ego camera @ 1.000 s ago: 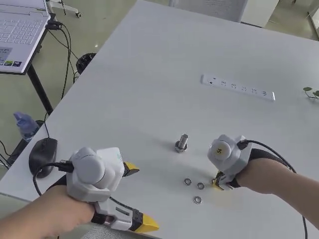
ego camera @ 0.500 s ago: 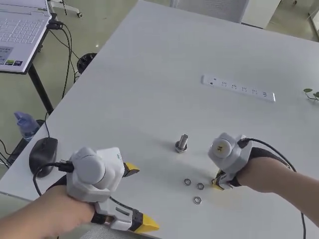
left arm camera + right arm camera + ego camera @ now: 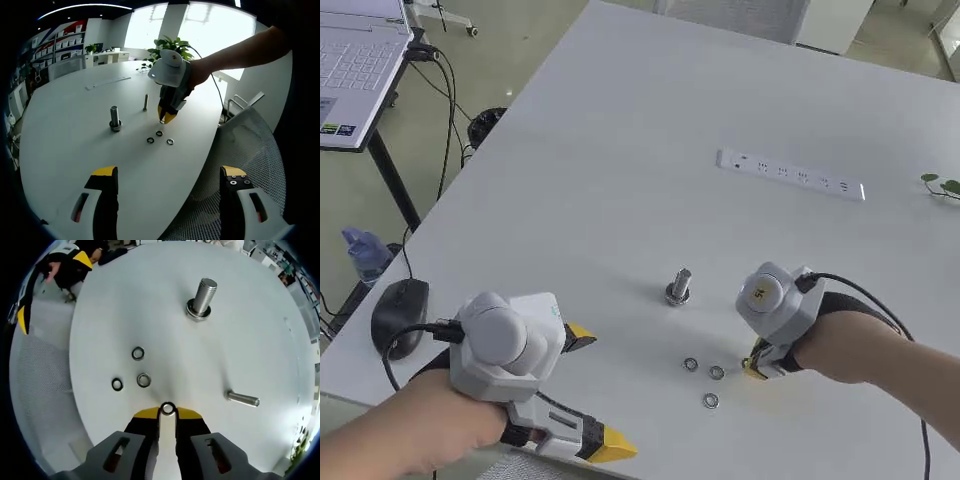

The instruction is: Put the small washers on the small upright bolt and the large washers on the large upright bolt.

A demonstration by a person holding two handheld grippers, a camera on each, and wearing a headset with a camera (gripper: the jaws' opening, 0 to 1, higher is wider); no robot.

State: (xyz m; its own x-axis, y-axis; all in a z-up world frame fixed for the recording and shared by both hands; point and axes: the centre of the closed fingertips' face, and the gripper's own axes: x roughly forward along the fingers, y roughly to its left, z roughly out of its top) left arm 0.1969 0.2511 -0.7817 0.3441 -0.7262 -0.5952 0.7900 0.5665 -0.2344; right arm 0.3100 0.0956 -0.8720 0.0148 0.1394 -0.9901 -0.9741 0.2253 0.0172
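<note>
Right gripper (image 3: 168,416): jaws almost together, pinching 1 washer (image 3: 168,408) by its rim at the yellow tips, low over the table (image 3: 260,340). Left gripper (image 3: 168,175): jaws spread wide, holding nothing, out by the table edge.

From the held washer, right gripper view:
- small bolt (image 3: 242,399) at 3 o'clock, near
- large bolt (image 3: 201,299) at 1 o'clock, farther off
- 3 loose washers (image 3: 138,353) at 10 to 11 o'clock, flat on the table

Step in hand, as I judge it: carry this washer to the small bolt, since it looks small. Lift clear and keep the ring level. Come in from above so the thin bolt is not knocked. Centre the hole over the tip and lower it before opening. The grip is on the rim only, so move gently.
</note>
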